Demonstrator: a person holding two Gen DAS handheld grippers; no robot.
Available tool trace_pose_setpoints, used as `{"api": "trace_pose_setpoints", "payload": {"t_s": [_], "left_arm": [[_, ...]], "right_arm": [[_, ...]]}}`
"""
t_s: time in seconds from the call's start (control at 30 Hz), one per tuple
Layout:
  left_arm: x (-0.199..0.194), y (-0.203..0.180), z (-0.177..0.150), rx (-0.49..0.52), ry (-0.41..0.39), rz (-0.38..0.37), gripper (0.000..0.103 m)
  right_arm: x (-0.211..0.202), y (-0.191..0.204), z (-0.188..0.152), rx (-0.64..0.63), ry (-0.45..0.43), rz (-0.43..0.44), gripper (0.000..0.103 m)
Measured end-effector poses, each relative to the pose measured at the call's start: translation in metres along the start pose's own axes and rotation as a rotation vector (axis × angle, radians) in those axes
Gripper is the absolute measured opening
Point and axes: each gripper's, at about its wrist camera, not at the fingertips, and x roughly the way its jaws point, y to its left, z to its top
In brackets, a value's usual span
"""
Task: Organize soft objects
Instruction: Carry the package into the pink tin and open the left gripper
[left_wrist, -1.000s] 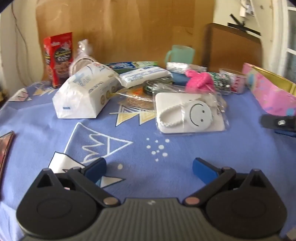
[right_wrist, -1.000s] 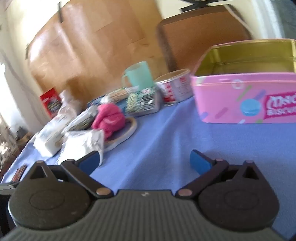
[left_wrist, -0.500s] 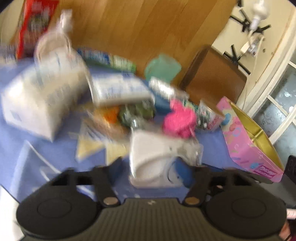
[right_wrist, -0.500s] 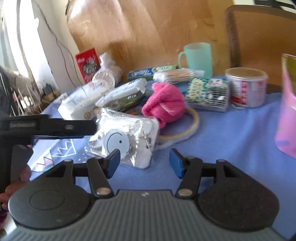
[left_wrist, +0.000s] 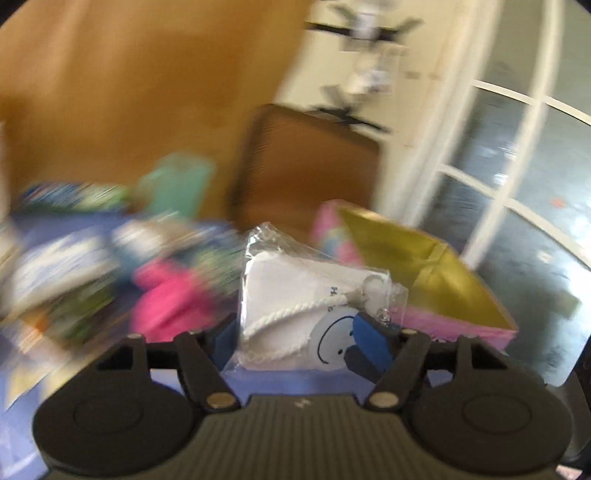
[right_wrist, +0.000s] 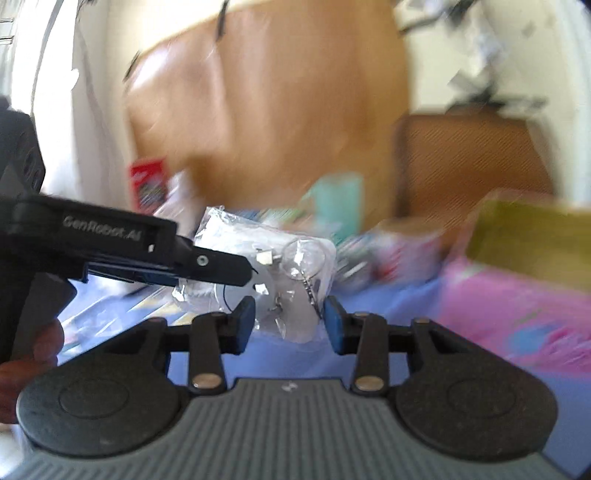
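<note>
Over the blue tablecloth (right_wrist: 295, 363), left gripper (left_wrist: 295, 332), jaws just widened, clamps the white smiley pouch (left_wrist: 295, 306); right gripper (right_wrist: 290, 319), narrowing, brackets it untouched, so carry it level to the pink tin (left_wrist: 424, 291) at right.

clutter (left_wrist: 110, 266) crowding left, pink tin (left_wrist: 424, 288) right, bare tablecloth (right_wrist: 388, 354) between

"GenRobot.AI" on left tongs (right_wrist: 236, 271) body

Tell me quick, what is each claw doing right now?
Left gripper: shut on the bagged pouch, lifted off the table; its jaws have just eased wider.
Right gripper: jaws either side of the pouch's corner, just been closing; grip cannot be told.
</note>
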Motion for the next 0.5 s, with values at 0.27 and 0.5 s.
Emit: {"api": "trace_pose_setpoints", "payload": {"t_s": [0.27, 0.5], "left_arm": [[0.093, -0.098, 0.03, 0.12, 0.041, -0.159, 0.076], [0.093, -0.102, 0.011, 0.149, 0.039, -0.11, 0.089]], "right_arm": [[-0.05, -0.088, 0.021, 0.076, -0.164, -0.347, 0.044], [-0.063, -0.125, 0.002, 0.197, -0.15, -0.495, 0.063]]}}
